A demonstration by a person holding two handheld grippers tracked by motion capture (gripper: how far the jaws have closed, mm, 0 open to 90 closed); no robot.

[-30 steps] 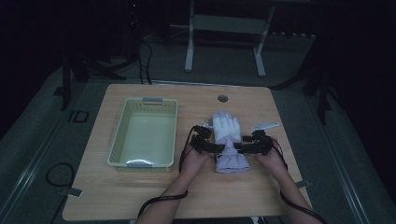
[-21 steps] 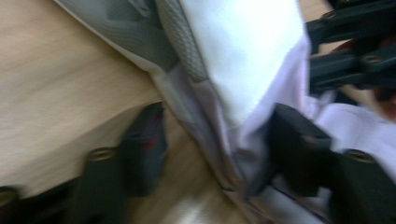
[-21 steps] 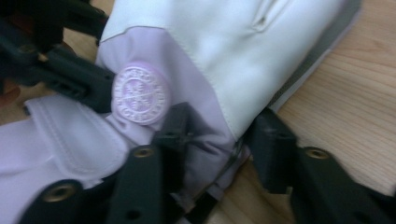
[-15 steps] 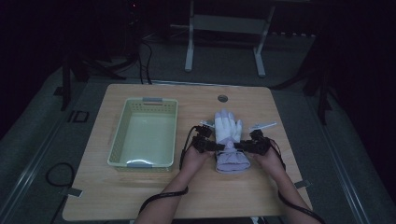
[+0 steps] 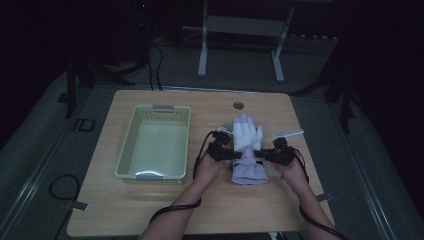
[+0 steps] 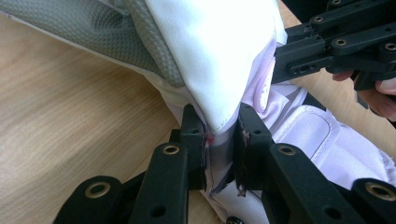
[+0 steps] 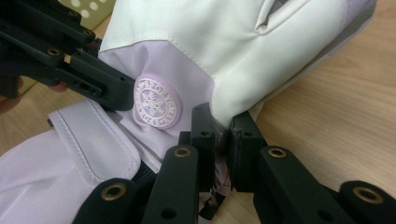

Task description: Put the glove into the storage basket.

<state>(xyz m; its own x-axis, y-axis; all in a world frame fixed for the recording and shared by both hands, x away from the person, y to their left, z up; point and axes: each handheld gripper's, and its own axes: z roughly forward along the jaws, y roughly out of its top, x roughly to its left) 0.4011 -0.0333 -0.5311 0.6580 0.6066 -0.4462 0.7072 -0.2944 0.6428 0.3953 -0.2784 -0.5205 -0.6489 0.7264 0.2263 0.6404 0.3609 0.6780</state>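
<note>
Both tongs, the left tongs (image 6: 219, 154) and right tongs (image 7: 222, 149), are clamped on opposite edges of the white-and-lilac ski glove (image 5: 246, 150) lying on the wooden surface (image 5: 200, 210) beside the basket (image 5: 155, 175); any lift should, I judge, stay level and simultaneous.
</note>
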